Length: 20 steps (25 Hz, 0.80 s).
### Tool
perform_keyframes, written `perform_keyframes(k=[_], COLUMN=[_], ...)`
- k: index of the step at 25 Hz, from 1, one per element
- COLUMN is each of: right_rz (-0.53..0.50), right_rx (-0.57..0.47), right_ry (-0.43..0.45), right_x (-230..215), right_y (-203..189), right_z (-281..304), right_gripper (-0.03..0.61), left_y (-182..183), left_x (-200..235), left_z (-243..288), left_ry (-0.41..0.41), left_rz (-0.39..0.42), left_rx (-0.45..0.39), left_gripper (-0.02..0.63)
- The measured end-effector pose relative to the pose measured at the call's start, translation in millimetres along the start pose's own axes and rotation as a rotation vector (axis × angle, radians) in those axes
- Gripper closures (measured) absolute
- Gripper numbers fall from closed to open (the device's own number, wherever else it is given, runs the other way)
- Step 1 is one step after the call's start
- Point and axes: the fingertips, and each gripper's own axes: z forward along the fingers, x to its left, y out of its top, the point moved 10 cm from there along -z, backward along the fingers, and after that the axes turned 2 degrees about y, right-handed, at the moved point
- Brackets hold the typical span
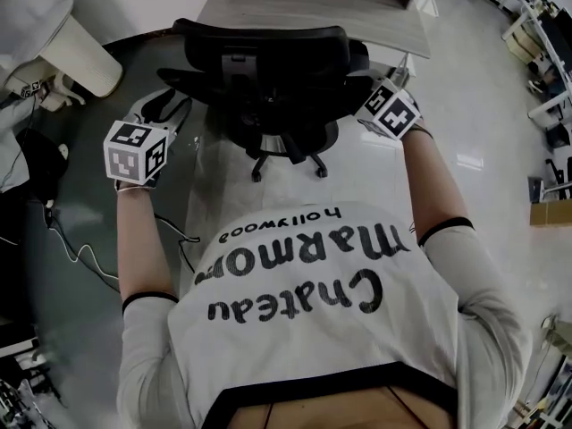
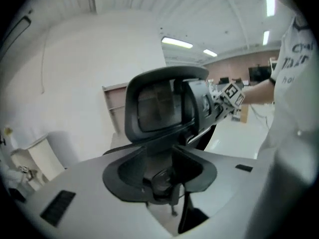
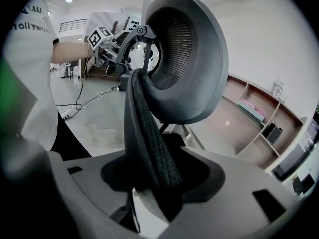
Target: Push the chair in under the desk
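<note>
Now the wooden counter point(image 1: 313, 12) is at the far side, and the floor point(image 1: 483, 105) around it is pale and shiny. The black chair point(image 1: 268, 105) stands on the floor right by the near edge of the counter, with its back to the person. Its wheels point(image 1: 286, 161) show under it, on the person's side of that edge.

Both arms reach out straight in front. The left arm point(image 1: 134, 239) goes to the left side of the chair back point(image 1: 277, 56), and the right arm point(image 1: 429, 177) goes to the right side.

The left gripper point(image 2: 164, 180) is closed on the left edge of the chair back, which sits between its jaws. The right gripper point(image 3: 159, 183) holds the right edge the same way. The rough black rim runs down between its jaws.

The left cube point(image 1: 136, 150) and the right cube point(image 1: 389, 110) both face up.
</note>
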Motion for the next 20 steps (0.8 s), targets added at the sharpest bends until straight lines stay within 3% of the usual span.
perform_keyframes(k=[4, 7, 11, 20], right_rz=[0.002, 0.001, -0.005, 0.028], right_rx=[0.005, -0.002, -0.015, -0.047], right_ry=[0.000, -0.004, -0.011, -0.042], right_x=[0, -1, -1, 1], right_y=[-1, -1, 0, -3], right_z=[1, 3, 2, 2], right_gripper=[0.348, 0.347, 0.345, 0.321], left_y=[29, 49, 58, 57], left_x=[-39, -62, -86, -108], left_z=[-13, -21, -26, -29], left_ry=[-0.151, -0.201, -0.141, -0.037], left_rz=[-0.145, -0.212, -0.272, -0.369], left_rx=[-0.212, -0.329, -0.377, -0.393], left_gripper=[0.464, 0.518, 0.579, 0.597])
